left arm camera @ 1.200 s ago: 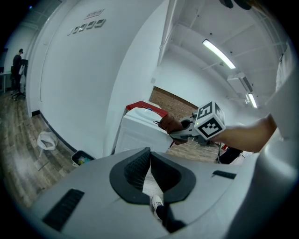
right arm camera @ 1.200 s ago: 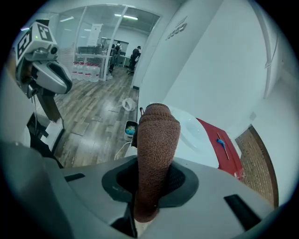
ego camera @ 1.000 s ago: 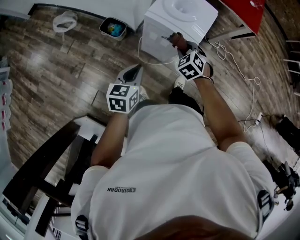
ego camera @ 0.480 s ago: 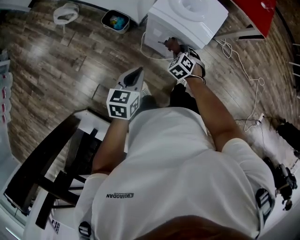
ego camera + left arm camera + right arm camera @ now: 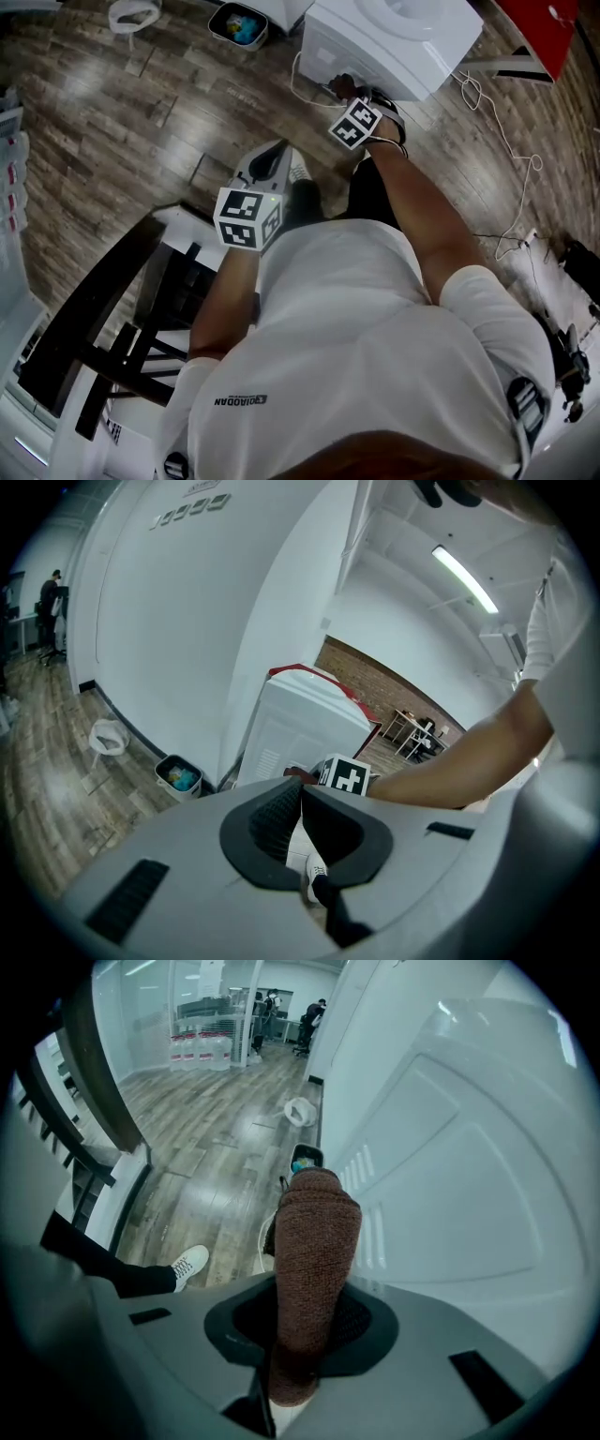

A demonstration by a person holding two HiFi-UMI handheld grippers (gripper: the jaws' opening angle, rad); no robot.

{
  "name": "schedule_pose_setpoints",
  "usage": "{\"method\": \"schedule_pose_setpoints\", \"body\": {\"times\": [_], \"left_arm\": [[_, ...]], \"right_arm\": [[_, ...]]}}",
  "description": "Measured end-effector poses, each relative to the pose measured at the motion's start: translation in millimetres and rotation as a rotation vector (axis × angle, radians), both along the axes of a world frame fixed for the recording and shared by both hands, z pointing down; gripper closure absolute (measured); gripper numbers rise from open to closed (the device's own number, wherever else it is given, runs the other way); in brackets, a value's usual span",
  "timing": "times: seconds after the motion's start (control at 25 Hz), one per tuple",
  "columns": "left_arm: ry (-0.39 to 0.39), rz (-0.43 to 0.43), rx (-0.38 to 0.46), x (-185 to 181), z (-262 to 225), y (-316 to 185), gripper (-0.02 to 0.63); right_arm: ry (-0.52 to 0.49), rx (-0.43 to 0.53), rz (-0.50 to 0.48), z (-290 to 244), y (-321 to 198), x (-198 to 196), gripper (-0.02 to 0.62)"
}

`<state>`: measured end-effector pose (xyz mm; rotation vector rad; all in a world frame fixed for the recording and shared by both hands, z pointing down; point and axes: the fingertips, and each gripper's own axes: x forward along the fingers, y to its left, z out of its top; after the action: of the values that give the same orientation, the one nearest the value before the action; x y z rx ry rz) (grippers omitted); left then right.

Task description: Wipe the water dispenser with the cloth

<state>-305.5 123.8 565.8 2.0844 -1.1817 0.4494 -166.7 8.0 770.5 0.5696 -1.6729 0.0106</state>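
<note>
- Reading this as mid-wipe: the right gripper (image 5: 300,1326) is clamped on the brown cloth (image 5: 314,1241), which sticks out forward along the jaw axis.
- The white water dispenser (image 5: 469,1166) stands on the wood floor (image 5: 141,103) at the far side of the scene. Its vented panel fills the right of the right gripper view.
- Key relation: the panel runs parallel to the cloth's long axis, just beside it on the right. I can't tell if they touch.
- In the head view the cloth is low on the dispenser's near face.
- Left gripper (image 5: 300,822): jaws together, nothing between them. It sits near the person's shirt (image 5: 356,328), well apart from the dispenser, so the right arm is nearer.
- Judgement: the next stroke needs a press rightward into the panel, then travel along it.
</note>
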Motion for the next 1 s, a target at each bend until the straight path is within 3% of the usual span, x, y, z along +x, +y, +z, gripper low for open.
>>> {"method": "schedule_pose_setpoints", "body": {"times": [0.36,0.68,1.0], "left_arm": [[-0.004,-0.032,-0.041,-10.6,9.1,6.0,0.605],[-0.018,-0.053,-0.067,-20.8,16.3,11.4,0.605],[0.005,-0.024,-0.028,-14.0,8.0,5.9,0.605]], "right_arm": [[0.045,-0.108,0.049,59.0,2.3,5.4,0.522],[0.077,-0.145,0.057,95.1,-1.7,3.6,0.522],[0.025,-0.136,0.104,88.0,3.1,4.2,0.522]]}}
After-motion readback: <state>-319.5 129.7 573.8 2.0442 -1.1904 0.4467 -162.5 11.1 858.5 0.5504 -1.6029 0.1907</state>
